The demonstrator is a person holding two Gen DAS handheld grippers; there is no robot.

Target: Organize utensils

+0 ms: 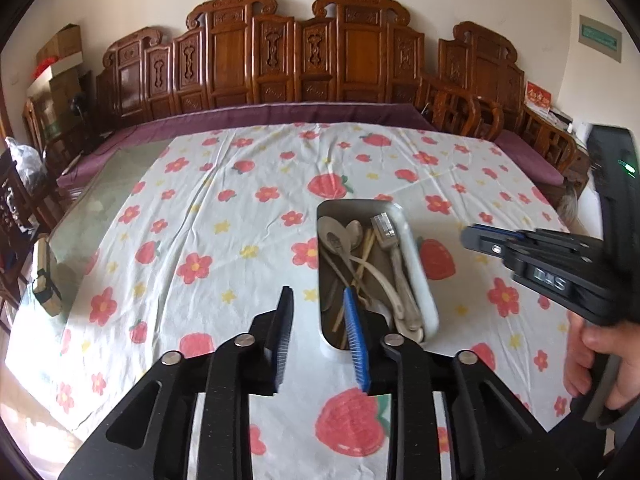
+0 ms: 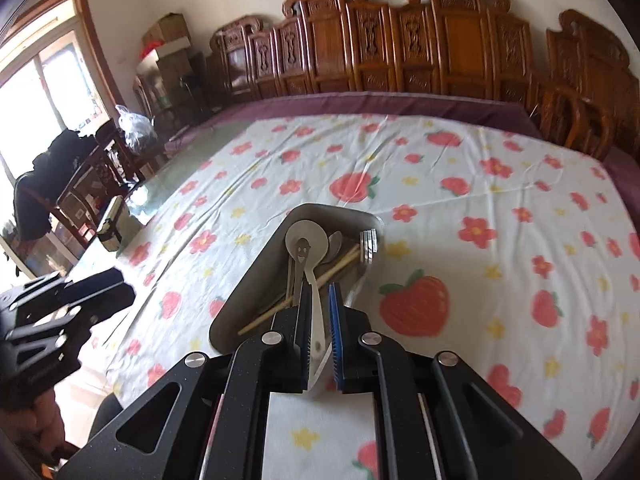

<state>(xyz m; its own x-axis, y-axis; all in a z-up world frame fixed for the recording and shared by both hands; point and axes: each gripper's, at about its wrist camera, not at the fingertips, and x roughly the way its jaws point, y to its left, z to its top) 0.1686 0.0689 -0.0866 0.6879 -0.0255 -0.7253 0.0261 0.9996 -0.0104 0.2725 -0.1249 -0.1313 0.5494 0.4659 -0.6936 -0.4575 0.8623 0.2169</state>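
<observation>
gripping the flat steel ladle (image 2: 306, 264), the one with the smiley cut-outs in its handle: my right gripper (image 2: 320, 320) has its pads pinched narrow on the handle, bowl end forward over the metal tray (image 2: 256, 264). the tray sits mid-table on the strawberry-print tablecloth (image 2: 480, 200) and holds the rest: spoons (image 1: 344, 236), wooden chopsticks (image 1: 366, 256), a white ceramic spoon (image 1: 390, 284), and what looks like a peeler (image 1: 386, 232).

my left gripper (image 1: 318, 320) is part open with nothing between the pads, hanging over the tray's near left wall.

step, as i judge it: lifting the ladle clear to lay it out separately. notes for doing it well:
- keep the pinch firm; thin flat handle may pivot.
- raise along the handle's line so the bowl does not hook the chopsticks.
- left could steady the tray rim if it drags.
- set down on bare cloth, well apart from the tray.
</observation>
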